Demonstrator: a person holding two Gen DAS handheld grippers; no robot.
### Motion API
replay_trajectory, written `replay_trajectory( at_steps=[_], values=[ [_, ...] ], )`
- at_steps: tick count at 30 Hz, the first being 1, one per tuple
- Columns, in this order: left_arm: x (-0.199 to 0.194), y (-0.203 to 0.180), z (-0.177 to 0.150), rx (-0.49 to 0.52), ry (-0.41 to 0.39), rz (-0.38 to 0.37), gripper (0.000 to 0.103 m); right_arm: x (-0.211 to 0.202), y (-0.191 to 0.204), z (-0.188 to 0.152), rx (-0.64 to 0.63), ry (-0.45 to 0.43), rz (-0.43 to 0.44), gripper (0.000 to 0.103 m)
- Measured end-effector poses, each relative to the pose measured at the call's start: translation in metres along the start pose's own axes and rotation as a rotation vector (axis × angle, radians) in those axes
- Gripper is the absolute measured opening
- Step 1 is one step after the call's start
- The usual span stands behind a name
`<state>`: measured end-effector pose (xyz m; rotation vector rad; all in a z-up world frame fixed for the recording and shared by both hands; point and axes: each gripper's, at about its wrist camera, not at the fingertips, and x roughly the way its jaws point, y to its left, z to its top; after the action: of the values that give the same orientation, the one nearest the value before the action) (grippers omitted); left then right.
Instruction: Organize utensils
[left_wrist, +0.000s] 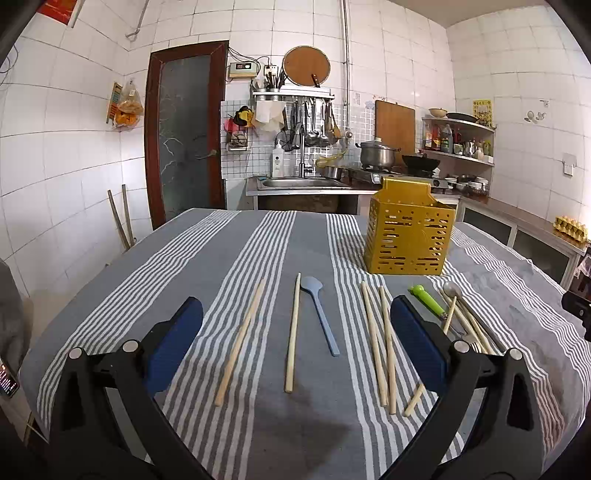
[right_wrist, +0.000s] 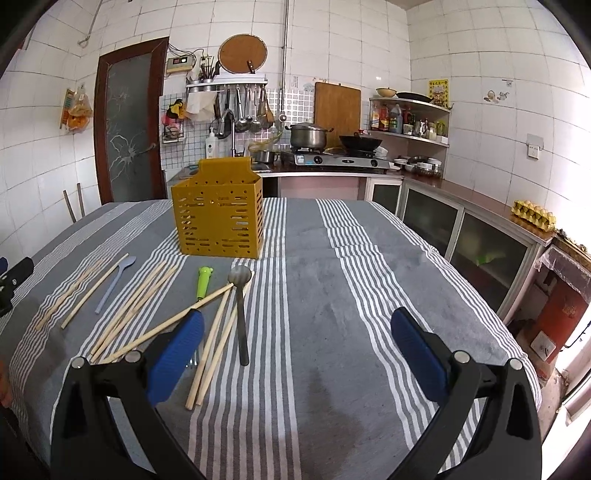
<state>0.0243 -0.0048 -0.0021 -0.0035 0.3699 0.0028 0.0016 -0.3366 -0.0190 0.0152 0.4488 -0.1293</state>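
A yellow perforated utensil holder (left_wrist: 408, 230) (right_wrist: 218, 216) stands upright on the striped tablecloth. In front of it lie several wooden chopsticks (left_wrist: 293, 334) (right_wrist: 133, 308), a light blue spoon (left_wrist: 320, 314) (right_wrist: 115, 282), a green-handled utensil (left_wrist: 428, 300) (right_wrist: 204, 282) and a metal spoon (left_wrist: 452, 290) (right_wrist: 241, 314). My left gripper (left_wrist: 295, 306) hangs open above the chopsticks and the blue spoon, holding nothing. My right gripper (right_wrist: 297, 317) is open over bare cloth, to the right of the metal spoon and the crossed chopsticks.
The table (right_wrist: 369, 266) is covered with grey and white striped cloth. Behind it are a sink (left_wrist: 299, 182), a stove with a pot (right_wrist: 308, 136) and a wok (right_wrist: 360, 142), and low cabinets (right_wrist: 461, 229) along the right wall.
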Motion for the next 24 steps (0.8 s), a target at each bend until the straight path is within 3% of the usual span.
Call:
replay_trajectory(
  at_steps=[13, 24],
  values=[
    [0.004, -0.022, 0.002, 0.070, 0.007, -0.070, 0.098, 0.006, -0.007, -0.003, 0.033, 0.019, -0.016, 0.099],
    [0.017, -0.034, 0.009, 0.068, 0.049, -0.130, 0.098, 0.019, -0.001, 0.002, 0.029, 0.026, 0.002, 0.099]
  ],
)
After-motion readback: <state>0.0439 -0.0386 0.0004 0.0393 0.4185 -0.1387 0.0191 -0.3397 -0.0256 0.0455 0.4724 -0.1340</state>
